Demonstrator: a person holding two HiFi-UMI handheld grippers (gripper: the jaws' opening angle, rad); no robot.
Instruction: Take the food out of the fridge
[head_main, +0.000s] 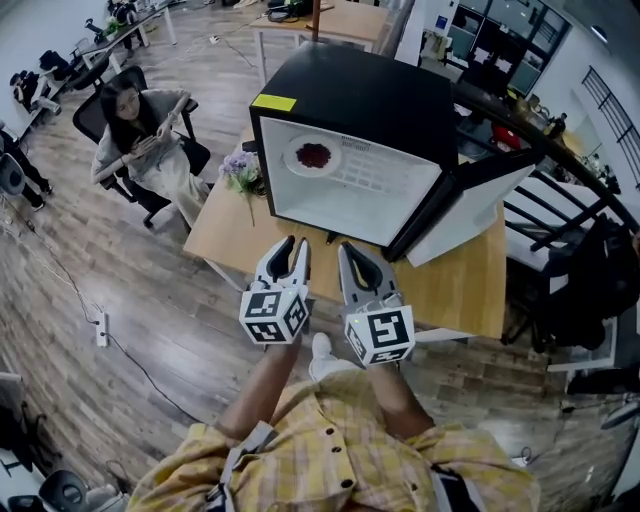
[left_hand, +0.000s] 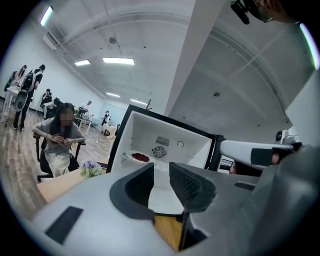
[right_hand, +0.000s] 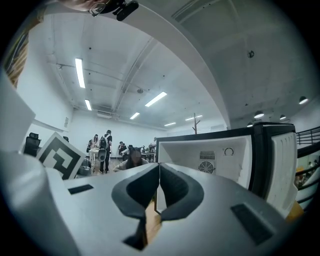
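Note:
A small black fridge (head_main: 400, 110) with a white inside stands on a wooden table (head_main: 455, 288), and its door (head_main: 470, 205) is swung open to the right. On its shelf lies a white plate of dark red food (head_main: 313, 156), which the left gripper view also shows (left_hand: 139, 157). Both grippers hover side by side in front of the table edge, short of the fridge. My left gripper (head_main: 293, 250) (left_hand: 161, 172) is open with nothing between its jaws. My right gripper (head_main: 350, 255) (right_hand: 159, 170) is shut and empty.
A small bunch of purple flowers (head_main: 241, 172) sits at the table's left edge beside the fridge. A person (head_main: 140, 130) sits on an office chair at the left. A dark chair (head_main: 590, 280) and shelving stand to the right of the open door.

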